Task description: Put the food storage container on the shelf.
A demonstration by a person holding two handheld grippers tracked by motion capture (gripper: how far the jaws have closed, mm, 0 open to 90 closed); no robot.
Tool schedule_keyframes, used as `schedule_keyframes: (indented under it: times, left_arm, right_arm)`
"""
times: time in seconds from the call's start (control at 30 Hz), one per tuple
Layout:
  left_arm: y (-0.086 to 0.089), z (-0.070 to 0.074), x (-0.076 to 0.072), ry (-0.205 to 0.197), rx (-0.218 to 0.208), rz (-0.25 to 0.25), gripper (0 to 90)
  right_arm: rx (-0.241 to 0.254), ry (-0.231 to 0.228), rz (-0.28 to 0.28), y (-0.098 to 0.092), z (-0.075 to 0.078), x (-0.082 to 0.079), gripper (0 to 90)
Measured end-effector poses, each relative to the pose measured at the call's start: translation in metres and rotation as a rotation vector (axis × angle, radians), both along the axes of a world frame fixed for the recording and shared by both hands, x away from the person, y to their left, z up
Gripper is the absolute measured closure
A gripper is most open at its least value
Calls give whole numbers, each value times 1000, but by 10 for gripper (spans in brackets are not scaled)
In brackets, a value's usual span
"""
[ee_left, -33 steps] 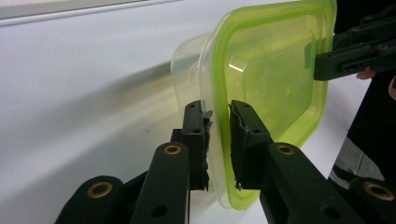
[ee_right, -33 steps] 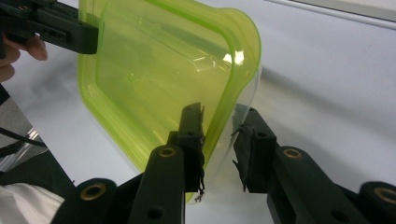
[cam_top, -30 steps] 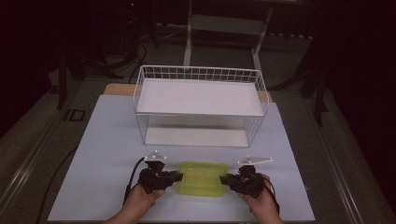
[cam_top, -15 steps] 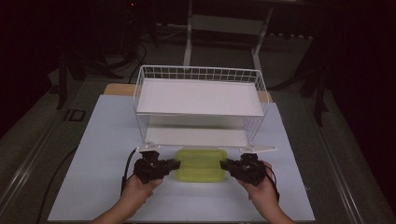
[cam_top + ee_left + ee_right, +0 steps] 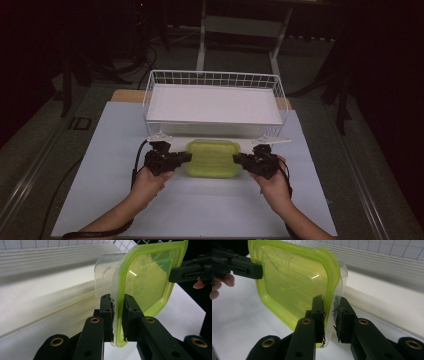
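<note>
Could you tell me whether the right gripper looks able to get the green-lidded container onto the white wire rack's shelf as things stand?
Probably yes: the container is clamped in both grippers just before the wire rack, and nothing lies between them.

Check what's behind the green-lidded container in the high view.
Behind the container stands the white wire basket, its white shelf showing. The table strip directly behind the container is covered.

Container (image 5: 212, 159): clear, smooth, glossy plastic tub under a translucent lime-green plastic lid (image 5: 147, 282), shiny with highlights.
Left tool (image 5: 189, 156) and right tool (image 5: 235, 159): matt black plastic links, brass-coloured metal rivets, rough-edged dark pads (image 5: 110, 315).
Basket (image 5: 215, 79): white-coated metal wire grid, holding a smooth white liner.
Table (image 5: 200, 210): matt white, paper-like sheet.
</note>
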State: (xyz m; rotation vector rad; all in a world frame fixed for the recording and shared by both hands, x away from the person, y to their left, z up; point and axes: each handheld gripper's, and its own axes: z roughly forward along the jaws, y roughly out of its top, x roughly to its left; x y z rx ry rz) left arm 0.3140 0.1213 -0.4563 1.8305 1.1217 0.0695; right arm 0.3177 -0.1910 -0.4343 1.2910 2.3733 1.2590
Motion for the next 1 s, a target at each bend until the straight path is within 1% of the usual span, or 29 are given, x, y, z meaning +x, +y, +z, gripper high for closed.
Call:
schedule_keyframes:
  times: [0.03, 0.07, 0.1, 0.13, 0.17, 0.2, 0.23, 0.27, 0.3, 0.33, 0.37, 0.4, 0.47, 0.5, 0.53, 0.57, 0.63, 0.7, 0.77, 0.8, 0.87, 0.97, 1.0]
  left_arm:
    - [-1, -2, 4, 4, 5, 3, 807]
    - [-1, -4, 6, 12, 2, 6, 807]
    - [-1, -4, 6, 12, 2, 6, 807]
    - [-2, -9, 13, 21, 14, 10, 807]
    - [-2, -9, 13, 21, 14, 10, 807]
    - [-2, -13, 17, 24, 20, 17, 807]
    - [-2, -13, 17, 24, 20, 17, 807]
    - [-3, -17, 23, 29, 29, 24, 807]
    - [-3, -17, 23, 29, 29, 24, 807]
    - [-4, -19, 27, 33, 34, 26, 807]
    - [-4, -20, 28, 36, 33, 28, 807]
    - [-4, -24, 33, 46, 26, 31, 807]
    - [-4, -27, 36, 61, 20, 37, 807]
    - [-4, -27, 36, 61, 20, 37, 807]
    - [-4, -30, 41, 63, 19, 35, 807]
    - [-5, -33, 43, 72, 23, 36, 806]
    - [-5, -34, 44, 72, 26, 39, 806]
    - [-7, -38, 49, 81, 25, 42, 806]
    - [-7, -39, 51, 85, 18, 45, 804]
    - [-7, -39, 53, 96, 1, 50, 804]
    - [-7, -39, 54, 93, 2, 55, 801]
    - [-8, -40, 55, 86, -11, 65, 795]
    - [-8, -41, 56, 78, -12, 71, 795]
  right_arm:
    - [-6, -2, -4, 1, -1, 2, 788]
    - [-10, 2, -8, 1, -4, 6, 788]
    - [-10, 2, -8, 1, -4, 6, 788]
    - [-15, 13, -16, 2, -9, 13, 786]
    - [-15, 13, -16, 2, -9, 13, 786]
    - [-20, 19, -21, 2, -14, 19, 785]
    - [-20, 19, -21, 2, -14, 19, 785]
    - [-24, 28, -34, 3, -20, 25, 784]
    - [-24, 28, -34, 3, -20, 25, 784]
    - [-30, 31, -44, 4, -25, 31, 783]
    - [-30, 31, -44, 4, -25, 31, 783]
    - [-33, 33, -52, 5, -28, 36, 784]
    - [-35, 32, -59, 6, -30, 40, 784]
    - [-35, 32, -59, 6, -30, 40, 784]
    - [-38, 43, -66, 6, -33, 44, 784]
    - [-43, 42, -67, 6, -34, 45, 784]
    - [-50, 46, -70, 6, -36, 47, 783]
    - [-61, 47, -80, 7, -39, 51, 782]
    - [-64, 46, -85, 7, -40, 53, 781]
    - [-58, 45, -90, 7, -40, 56, 779]
    - [-54, 49, -93, 7, -39, 58, 777]
    - [-55, 46, -101, 8, -40, 58, 771]
    - [-53, 52, -109, 8, -40, 58, 769]
